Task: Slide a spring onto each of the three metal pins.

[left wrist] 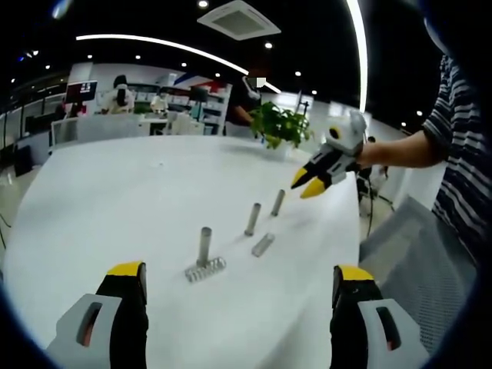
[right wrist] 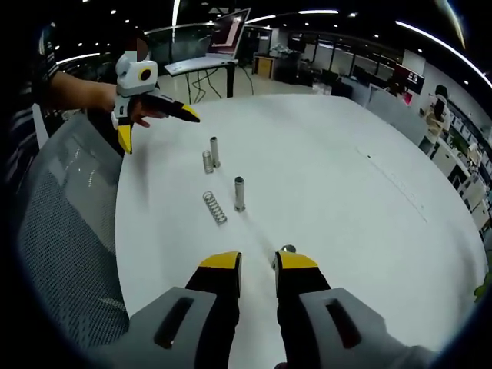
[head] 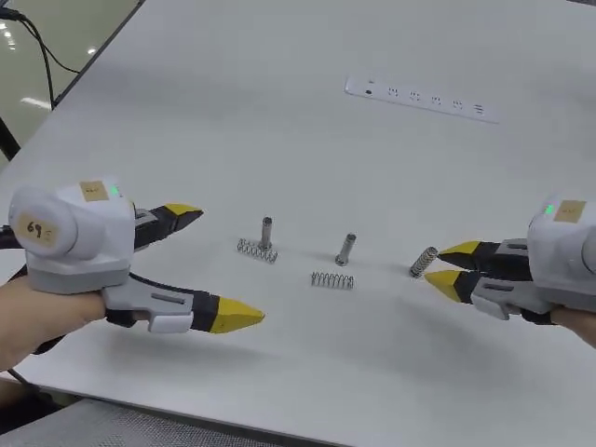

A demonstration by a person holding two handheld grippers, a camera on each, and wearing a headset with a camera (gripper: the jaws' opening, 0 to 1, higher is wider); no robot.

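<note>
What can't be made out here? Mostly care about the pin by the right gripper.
- third pin, head view: looks ribbed, but too small to tell whether anything is seated on it.
- Same pin, right gripper view: a jaw of the right gripper hides everything below its top.
- Same pin, left gripper view: far off, too small for surface detail.

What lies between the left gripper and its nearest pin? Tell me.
A loose spring, lying at that pin's base, just ahead of the open left gripper; the left gripper view shows it.
</note>
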